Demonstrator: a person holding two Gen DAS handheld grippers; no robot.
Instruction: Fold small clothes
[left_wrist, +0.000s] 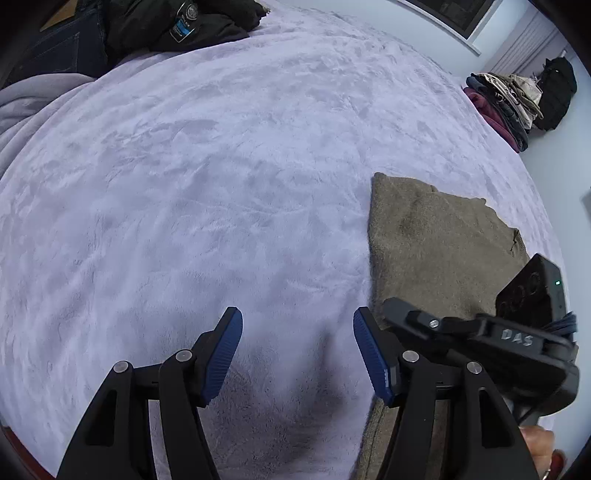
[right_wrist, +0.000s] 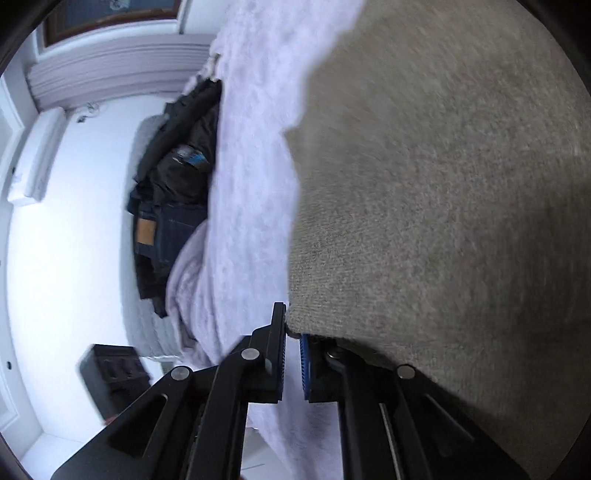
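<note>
Both grippers, left (left_wrist: 297, 343) and right (right_wrist: 292, 334), have black linkage arms, silver pivot pins, ribbed blue pads (left_wrist: 225, 356).

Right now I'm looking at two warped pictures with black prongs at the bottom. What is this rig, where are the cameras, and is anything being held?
There is no robot: a person carries a two-finger gripper in each hand, each with a wide-angle camera looking along its fingers. The left view shows the left gripper open and empty over a lilac blanket, beside a folded brown garment. The right gripper, seen in its own tilted view, is shut on that garment's edge. Piles of dark clothes lie at the far side.
</note>
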